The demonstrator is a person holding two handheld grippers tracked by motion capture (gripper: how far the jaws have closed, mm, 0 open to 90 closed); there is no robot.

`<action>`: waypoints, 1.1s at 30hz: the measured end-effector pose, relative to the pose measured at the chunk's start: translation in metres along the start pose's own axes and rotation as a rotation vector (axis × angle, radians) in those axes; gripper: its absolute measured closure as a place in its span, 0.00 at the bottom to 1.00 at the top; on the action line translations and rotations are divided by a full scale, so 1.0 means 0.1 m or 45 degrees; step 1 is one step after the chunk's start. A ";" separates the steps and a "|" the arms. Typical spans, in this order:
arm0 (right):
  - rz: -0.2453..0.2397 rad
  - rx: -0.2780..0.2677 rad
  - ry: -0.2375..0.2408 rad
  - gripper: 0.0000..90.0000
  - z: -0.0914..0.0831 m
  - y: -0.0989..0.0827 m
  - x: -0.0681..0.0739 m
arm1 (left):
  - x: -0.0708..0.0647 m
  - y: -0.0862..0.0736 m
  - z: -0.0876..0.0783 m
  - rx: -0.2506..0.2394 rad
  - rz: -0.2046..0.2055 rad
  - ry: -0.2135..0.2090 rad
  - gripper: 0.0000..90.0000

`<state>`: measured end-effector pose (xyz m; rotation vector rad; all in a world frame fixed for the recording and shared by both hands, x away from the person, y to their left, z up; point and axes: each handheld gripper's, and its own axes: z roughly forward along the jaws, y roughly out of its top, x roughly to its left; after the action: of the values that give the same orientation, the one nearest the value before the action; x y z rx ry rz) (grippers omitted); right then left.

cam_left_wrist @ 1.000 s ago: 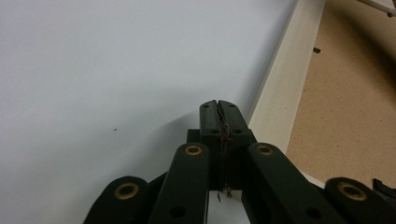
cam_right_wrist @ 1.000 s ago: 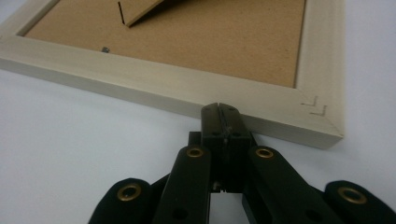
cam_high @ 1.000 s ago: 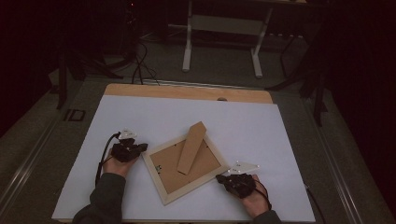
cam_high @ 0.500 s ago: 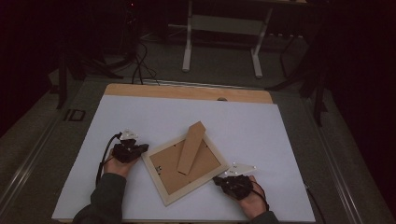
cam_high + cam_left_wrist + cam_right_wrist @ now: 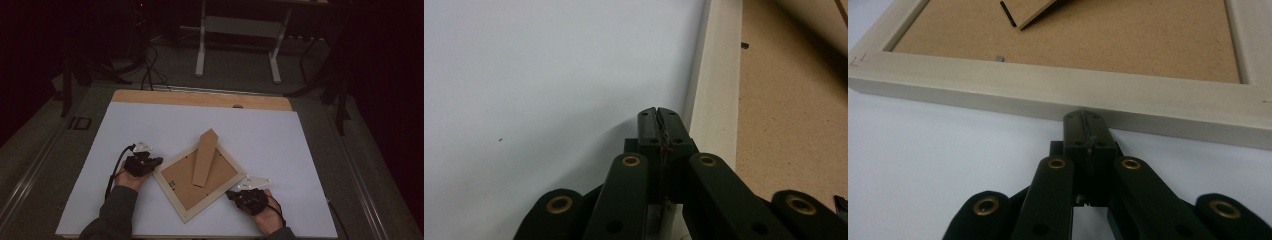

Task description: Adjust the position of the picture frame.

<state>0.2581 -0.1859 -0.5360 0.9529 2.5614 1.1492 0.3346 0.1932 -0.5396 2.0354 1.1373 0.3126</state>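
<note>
A pale wooden picture frame (image 5: 210, 206) lies face down and turned like a diamond on the white table top (image 5: 280, 145). Its brown backing board (image 5: 186, 185) faces up, and the easel stand (image 5: 204, 157) sticks out over the far edge. My left gripper (image 5: 159, 161) is shut, its tips right beside the frame's left rail (image 5: 716, 75), with nothing between the jaws. My right gripper (image 5: 229, 194) is shut too. Its tips meet the frame's near right rail (image 5: 1048, 95); the backing board (image 5: 1108, 35) lies behind that rail.
A bare wooden strip (image 5: 200, 97) runs along the table's far edge. Beyond it, on the dark floor, stand a desk's metal legs (image 5: 201, 45) and loose cables (image 5: 150, 65). White surface lies open to the far left and far right of the frame.
My right gripper has slid a little left and toward the frame's near right edge. The frame has turned slightly, its lower corner lying further left. The left gripper has stayed put.
</note>
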 end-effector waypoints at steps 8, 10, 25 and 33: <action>0.008 0.001 0.016 1.00 0.01 0.01 0.01 | -0.03 -0.01 0.00 -0.005 0.009 -0.013 1.00; 0.012 0.001 0.024 1.00 0.02 0.01 0.02 | -0.03 -0.01 0.00 -0.004 0.010 -0.014 1.00; 0.031 0.000 0.040 1.00 0.04 0.03 0.01 | -0.10 0.00 0.01 0.006 0.029 -0.001 1.00; 0.065 -0.007 0.016 1.00 0.05 0.04 -0.04 | -0.16 -0.01 0.01 0.010 0.047 -0.011 1.00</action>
<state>0.2650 -0.1836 -0.5366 1.0185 2.5565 1.1790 0.3249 0.1800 -0.5386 2.0646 1.0982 0.3177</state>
